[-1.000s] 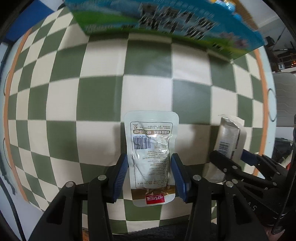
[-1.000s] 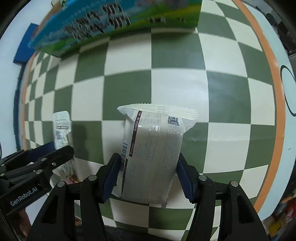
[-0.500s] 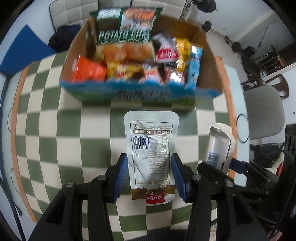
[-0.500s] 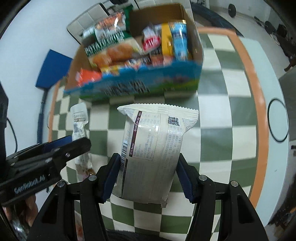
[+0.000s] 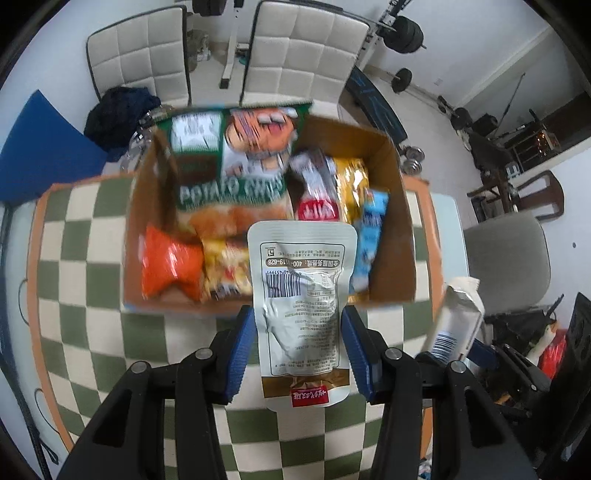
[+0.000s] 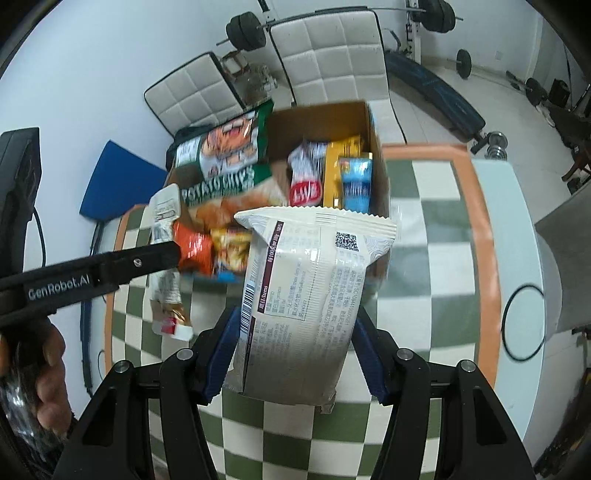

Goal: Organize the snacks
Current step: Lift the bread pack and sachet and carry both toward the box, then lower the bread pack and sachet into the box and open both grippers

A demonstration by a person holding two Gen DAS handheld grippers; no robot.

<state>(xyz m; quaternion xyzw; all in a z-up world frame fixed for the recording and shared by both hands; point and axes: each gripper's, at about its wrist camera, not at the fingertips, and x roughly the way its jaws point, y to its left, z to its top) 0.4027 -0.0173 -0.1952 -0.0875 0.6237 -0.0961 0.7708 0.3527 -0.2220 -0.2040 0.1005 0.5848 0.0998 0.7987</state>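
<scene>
- Looking from the left wrist: left gripper (image 5: pixel 298 345) has its jaws clenched on a flat pouch (image 5: pixel 301 306), held upright above the checkered surface (image 5: pixel 85 295), just short of the box (image 5: pixel 397 206), probably so it drops in neatly.
- Right wrist: right gripper (image 6: pixel 293 354) grips a white packet (image 6: pixel 303 299) the same way, box (image 6: pixel 373 122) ahead.

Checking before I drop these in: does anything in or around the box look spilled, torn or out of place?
Nothing stands out. The cardboard box sits upright on the checkered table, snacks inside, none spilled; the silver pouch and white packet look intact.

Probably a home gym room: barbell weights (image 6: pixel 245 31), padded chairs (image 5: pixel 301 55), checkered tablecloth (image 5: pixel 77 291).
</scene>
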